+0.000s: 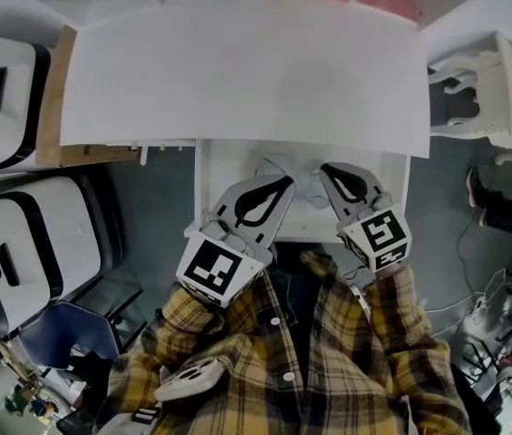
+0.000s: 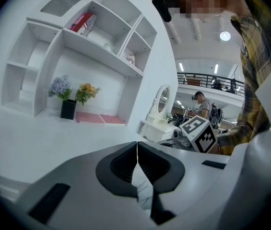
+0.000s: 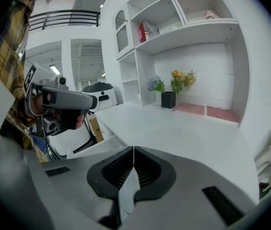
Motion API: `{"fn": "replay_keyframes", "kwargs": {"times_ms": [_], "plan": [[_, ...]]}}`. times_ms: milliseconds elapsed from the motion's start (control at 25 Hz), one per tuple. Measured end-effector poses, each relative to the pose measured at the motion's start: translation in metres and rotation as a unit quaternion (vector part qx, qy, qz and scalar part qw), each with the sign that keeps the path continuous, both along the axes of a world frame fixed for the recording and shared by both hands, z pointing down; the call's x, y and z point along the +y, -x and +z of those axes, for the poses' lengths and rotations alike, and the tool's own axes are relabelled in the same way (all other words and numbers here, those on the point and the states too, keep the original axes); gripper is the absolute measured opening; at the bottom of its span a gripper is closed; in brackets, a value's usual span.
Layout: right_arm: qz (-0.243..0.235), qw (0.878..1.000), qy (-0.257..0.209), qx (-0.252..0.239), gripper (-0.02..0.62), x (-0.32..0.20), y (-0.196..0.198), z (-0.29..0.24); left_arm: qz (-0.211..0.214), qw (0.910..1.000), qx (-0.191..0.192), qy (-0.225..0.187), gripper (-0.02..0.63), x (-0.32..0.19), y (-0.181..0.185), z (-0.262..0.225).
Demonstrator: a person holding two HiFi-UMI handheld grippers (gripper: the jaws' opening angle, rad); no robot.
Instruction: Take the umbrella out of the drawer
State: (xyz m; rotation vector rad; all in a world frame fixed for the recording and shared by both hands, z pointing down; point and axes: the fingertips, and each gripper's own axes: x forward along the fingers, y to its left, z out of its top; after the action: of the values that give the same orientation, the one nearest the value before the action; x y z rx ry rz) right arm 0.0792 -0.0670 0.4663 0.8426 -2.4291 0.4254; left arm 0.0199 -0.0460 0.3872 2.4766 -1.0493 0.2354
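Note:
Below the white desk top (image 1: 237, 71) a white drawer (image 1: 203, 188) stands pulled out toward me. In it lies the umbrella (image 1: 299, 181), a crumpled bundle of pale blue-grey fabric. My left gripper (image 1: 284, 185) reaches it from the left and my right gripper (image 1: 325, 169) from the right, both tips at the bundle. Seen from its own camera, the left gripper (image 2: 137, 150) has its pads together with pale fabric (image 2: 142, 188) caught below them. The right gripper (image 3: 134, 155) is likewise shut, and a strip of the same fabric (image 3: 128, 190) hangs from its pads.
Two white cases with black trim (image 1: 2, 89) (image 1: 29, 243) stand left of the desk, beside a cardboard panel (image 1: 52, 98) and a blue chair (image 1: 65, 333). Ornate white furniture (image 1: 500, 89) stands at the right. A shelf unit with potted flowers (image 3: 169, 97) backs the desk.

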Motion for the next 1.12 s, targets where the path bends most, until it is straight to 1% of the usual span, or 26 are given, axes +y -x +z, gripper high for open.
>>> {"fn": "replay_keyframes", "kwargs": {"times_ms": [320,560,800,1000,1120], "plan": [[-0.015,0.999,0.034,0.025,0.018,0.010,0.001,0.043,0.012,0.9994,-0.017,0.028,0.023,0.008,-0.001,0.032],[-0.036,0.998,0.040,0.037,0.018,0.017,0.003,0.067,0.015,0.9986,-0.022,0.046,0.023,0.013,-0.005,0.051],[-0.059,0.996,0.044,0.050,0.018,0.022,0.008,0.088,0.017,0.9984,-0.019,0.050,0.023,0.015,-0.006,0.056],[-0.077,0.994,0.045,0.069,0.018,0.025,0.009,0.099,0.023,0.9981,-0.024,0.051,0.023,0.013,-0.008,0.057],[-0.082,0.992,0.054,0.073,0.018,0.026,0.013,0.105,0.024,0.9980,-0.024,0.053,0.024,0.011,-0.005,0.059]]}}
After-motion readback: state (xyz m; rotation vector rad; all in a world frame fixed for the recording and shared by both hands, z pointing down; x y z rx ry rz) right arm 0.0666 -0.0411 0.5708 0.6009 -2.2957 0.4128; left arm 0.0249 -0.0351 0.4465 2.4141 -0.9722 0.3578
